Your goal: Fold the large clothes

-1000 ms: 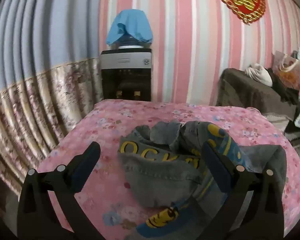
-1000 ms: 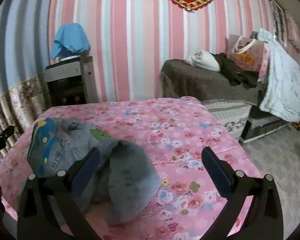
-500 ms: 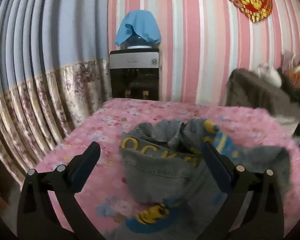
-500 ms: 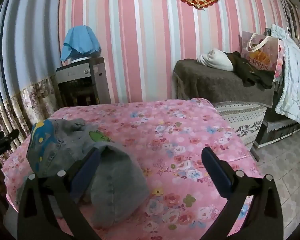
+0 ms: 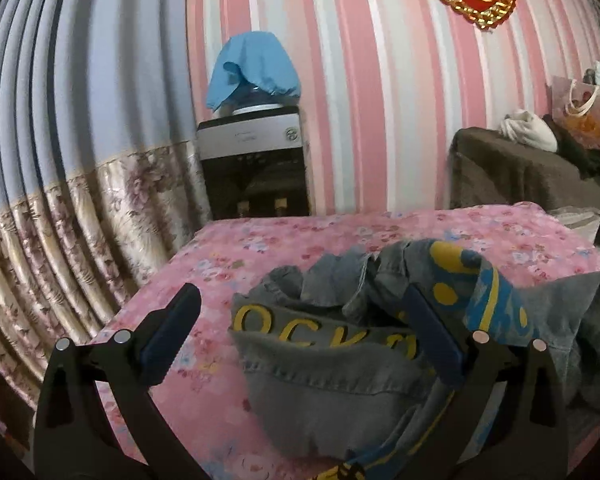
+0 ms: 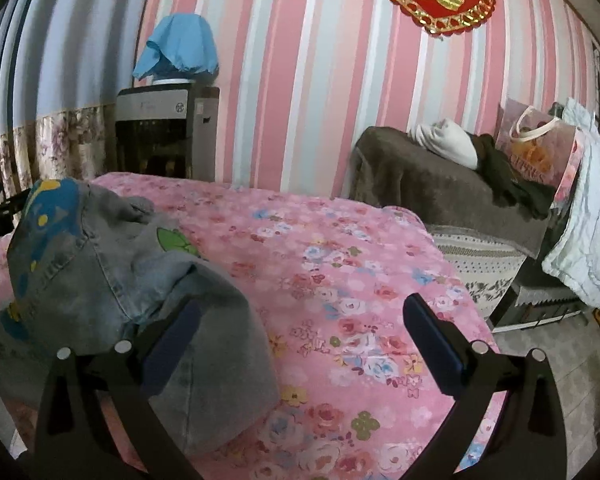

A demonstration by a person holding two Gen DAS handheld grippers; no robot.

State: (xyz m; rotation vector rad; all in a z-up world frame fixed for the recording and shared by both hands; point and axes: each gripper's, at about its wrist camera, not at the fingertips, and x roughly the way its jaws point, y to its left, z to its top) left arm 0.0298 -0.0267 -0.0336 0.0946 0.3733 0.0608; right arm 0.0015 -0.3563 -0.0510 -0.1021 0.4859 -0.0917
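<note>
The grey denim jacket (image 5: 340,364) lay crumpled at the lower centre of the left view on the pink floral bed (image 6: 340,264), both the left gripper (image 5: 300,340) and right gripper (image 6: 300,340) hovering spread wide and empty, seemingly ready to grab its edges.

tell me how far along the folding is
Done: nothing. The grey denim garment lies in a crumpled heap on the pink floral bedspread. In hand: nothing; the left gripper and right gripper are open above it. Left: spreading it flat and every fold.
</note>
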